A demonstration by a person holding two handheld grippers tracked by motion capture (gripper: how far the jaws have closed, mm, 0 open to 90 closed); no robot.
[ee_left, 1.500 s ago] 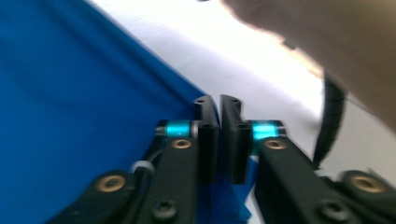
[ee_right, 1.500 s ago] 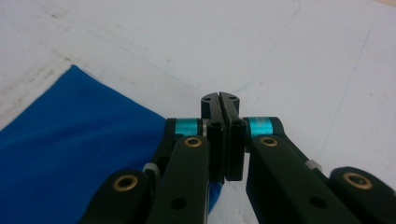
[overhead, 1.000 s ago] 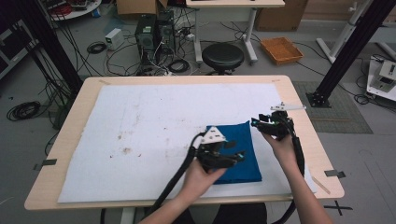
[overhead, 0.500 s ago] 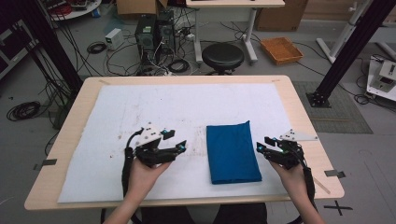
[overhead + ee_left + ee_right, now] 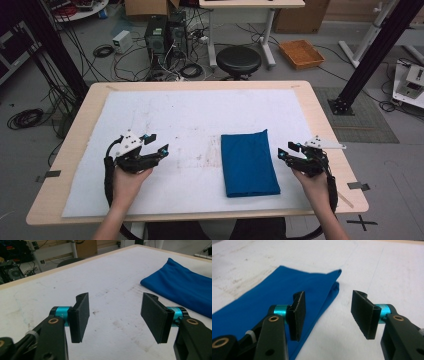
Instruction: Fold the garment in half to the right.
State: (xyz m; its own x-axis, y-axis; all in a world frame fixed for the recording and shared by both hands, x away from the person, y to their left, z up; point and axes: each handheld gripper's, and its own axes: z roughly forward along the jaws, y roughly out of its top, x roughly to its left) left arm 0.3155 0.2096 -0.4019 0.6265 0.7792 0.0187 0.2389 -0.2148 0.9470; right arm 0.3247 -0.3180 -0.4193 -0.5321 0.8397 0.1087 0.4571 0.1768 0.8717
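On the white table cover (image 5: 190, 120), the blue cloth (image 5: 249, 164) lies neatly folded, apparently finished, while the left gripper (image 5: 156, 144) and right gripper (image 5: 286, 151) flank it, jaws open and empty, the right's just widened.

A light wooden table (image 5: 327, 125) carries a white sheet (image 5: 190, 120) that covers nearly its whole top and leaves a wooden rim bare; the sheet is stained with brownish marks near its middle. A folded blue cloth (image 5: 248, 163) lies flat on the sheet, right of centre, its long side running away from the person.
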